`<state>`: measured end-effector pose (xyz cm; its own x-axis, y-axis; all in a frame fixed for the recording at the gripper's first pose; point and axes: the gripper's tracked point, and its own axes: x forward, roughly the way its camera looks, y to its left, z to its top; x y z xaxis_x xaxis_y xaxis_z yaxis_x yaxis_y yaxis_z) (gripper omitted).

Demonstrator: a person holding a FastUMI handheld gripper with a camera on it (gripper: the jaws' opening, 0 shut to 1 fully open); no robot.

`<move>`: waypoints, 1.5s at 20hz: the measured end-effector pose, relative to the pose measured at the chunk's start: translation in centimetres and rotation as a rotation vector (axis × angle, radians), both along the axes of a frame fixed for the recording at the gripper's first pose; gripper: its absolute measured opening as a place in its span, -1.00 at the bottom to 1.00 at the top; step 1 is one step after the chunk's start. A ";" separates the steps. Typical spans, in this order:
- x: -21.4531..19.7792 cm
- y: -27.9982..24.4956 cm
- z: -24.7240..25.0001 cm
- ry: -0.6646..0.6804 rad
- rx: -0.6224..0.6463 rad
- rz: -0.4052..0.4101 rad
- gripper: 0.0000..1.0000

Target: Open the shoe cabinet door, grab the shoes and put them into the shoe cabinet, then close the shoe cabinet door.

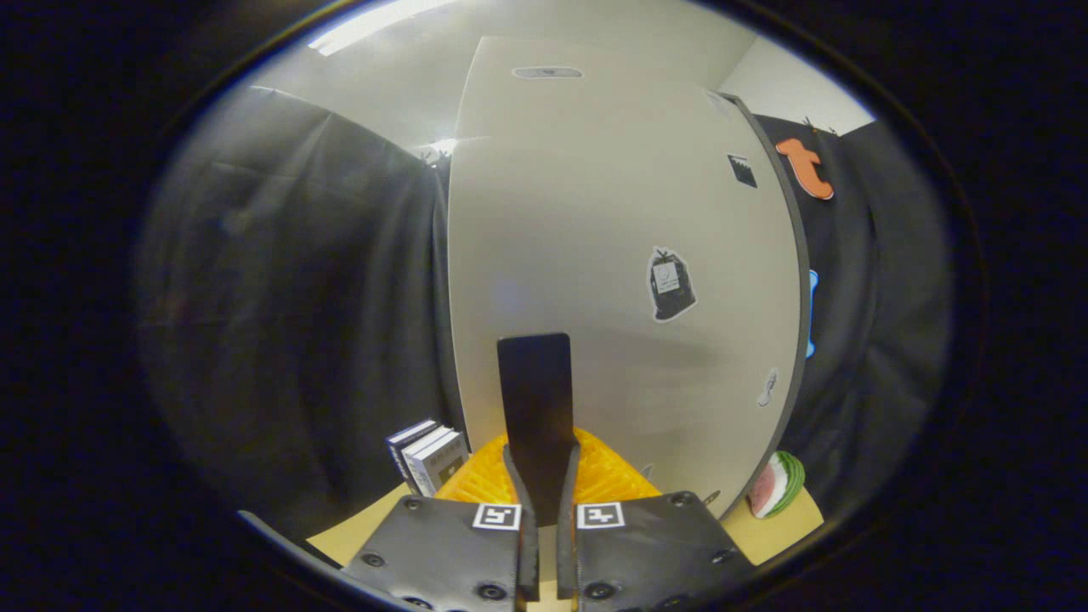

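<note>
Fingers nearly closed, pinching dark flat handle of cabinet door; stiff, light panel, likely swinging easily.

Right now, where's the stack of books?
In the gripper view, the books stand on the wooden surface beside the orange basket, at the cabinet door's foot, beyond the shut tongs.

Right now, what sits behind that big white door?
The white door covers whatever is behind it, so nothing inside can be seen. At its foot lies a yellow ribbed thing, with books left. The jaws grip a black tab in front of the door.
</note>
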<state>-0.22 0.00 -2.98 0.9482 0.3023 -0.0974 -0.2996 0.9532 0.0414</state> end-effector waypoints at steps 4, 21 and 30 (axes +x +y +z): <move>-1.9 -2.3 0.1 0.002 -0.012 0.061 -0.81; -7.0 -14.2 1.4 0.010 -0.032 0.006 -0.83; -7.4 -20.1 1.8 -0.003 -0.041 -0.112 -0.85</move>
